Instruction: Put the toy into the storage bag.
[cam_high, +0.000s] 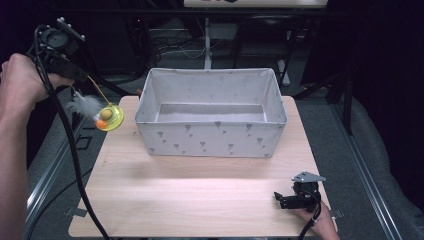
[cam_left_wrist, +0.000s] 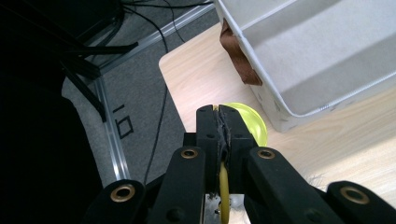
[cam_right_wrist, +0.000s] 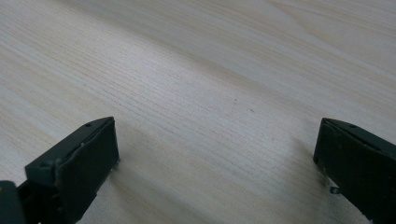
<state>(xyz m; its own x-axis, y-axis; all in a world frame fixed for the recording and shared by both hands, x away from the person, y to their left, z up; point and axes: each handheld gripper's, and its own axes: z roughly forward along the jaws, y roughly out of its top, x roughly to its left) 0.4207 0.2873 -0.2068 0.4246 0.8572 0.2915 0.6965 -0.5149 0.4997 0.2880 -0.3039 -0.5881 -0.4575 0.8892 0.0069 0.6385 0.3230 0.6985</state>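
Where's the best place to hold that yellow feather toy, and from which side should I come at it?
Hold the thin yellow stem, as the left gripper does now, coming from above. The stem is narrow enough for shut jaws, while the toy's yellow disc and feathers hang free below, beside the fabric bin.

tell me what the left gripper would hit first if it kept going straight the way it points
Probably the near left corner of the table, right beside the fabric bin. The left gripper aims down there, shut on the yellow toy; depth is hard to judge.
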